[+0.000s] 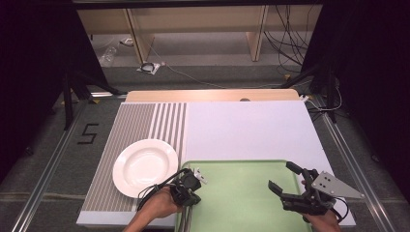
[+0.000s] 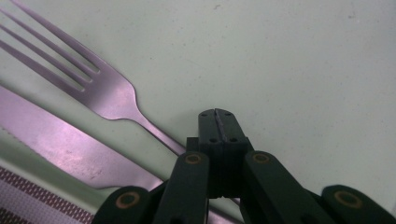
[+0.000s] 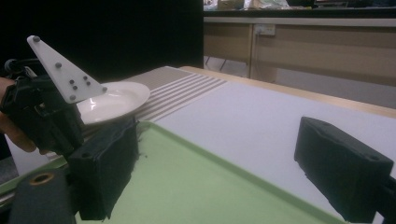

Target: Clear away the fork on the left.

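A metal fork (image 2: 109, 95) lies flat on the pale green tray (image 2: 289, 65), its four tines pointing away towards the tray's far left corner, its handle running back under the shut left tongs (image 2: 218, 119). Just beside it, nearer the tray's left rim, lies a metal knife (image 2: 60, 144) with a serrated edge, roughly parallel.

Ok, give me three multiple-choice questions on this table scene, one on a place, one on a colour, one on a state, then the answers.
1. Where is the white plate?
A on the striped mat
B in the tray
C on the floor

2. What colour is the tray?
A red
B green
C black

3. How do the right gripper jaws stand?
A shut on the fork
B shut on nothing
C open

Answers:
A, it rests on the striped mat.
B, its floor and rim are pale green.
C, a wide gap lies between them, holding nothing.
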`<action>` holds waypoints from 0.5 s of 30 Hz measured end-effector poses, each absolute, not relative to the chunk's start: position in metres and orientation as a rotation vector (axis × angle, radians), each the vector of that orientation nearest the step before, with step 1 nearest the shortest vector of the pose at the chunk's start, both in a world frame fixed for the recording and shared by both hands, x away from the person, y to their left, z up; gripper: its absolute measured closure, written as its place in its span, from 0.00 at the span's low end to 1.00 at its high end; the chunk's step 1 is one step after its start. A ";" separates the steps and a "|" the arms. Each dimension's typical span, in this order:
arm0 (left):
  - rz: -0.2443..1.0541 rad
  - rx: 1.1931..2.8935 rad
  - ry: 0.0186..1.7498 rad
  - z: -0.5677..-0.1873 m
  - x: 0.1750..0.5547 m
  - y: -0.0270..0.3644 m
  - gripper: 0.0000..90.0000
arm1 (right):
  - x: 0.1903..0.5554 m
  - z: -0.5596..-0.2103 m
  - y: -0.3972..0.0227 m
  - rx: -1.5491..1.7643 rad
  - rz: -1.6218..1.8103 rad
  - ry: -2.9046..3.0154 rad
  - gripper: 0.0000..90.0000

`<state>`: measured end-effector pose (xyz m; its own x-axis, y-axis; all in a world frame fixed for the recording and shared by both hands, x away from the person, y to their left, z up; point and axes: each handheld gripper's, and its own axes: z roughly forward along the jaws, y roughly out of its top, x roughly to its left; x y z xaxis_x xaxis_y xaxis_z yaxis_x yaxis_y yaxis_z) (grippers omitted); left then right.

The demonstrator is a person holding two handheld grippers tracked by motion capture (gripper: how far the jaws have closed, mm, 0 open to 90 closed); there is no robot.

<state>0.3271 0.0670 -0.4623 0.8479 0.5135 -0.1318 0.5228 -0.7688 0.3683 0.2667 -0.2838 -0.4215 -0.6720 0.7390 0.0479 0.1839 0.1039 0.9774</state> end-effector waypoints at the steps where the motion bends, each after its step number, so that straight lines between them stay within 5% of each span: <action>1: -0.037 2.627 0.776 -0.462 0.327 0.068 1.00 | 0.267 -0.422 -0.284 0.898 1.599 1.928 0.16; 15: -0.014 2.595 0.776 -0.458 0.328 0.074 0.94 | 0.267 -0.422 -0.284 0.898 1.599 1.931 0.16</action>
<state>0.3282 0.0739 -0.4582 0.8435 0.5212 -0.1298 0.5256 -0.7512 0.3992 0.2667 -0.2836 -0.4216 -0.6726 0.7384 0.0481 0.1851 0.1049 0.9771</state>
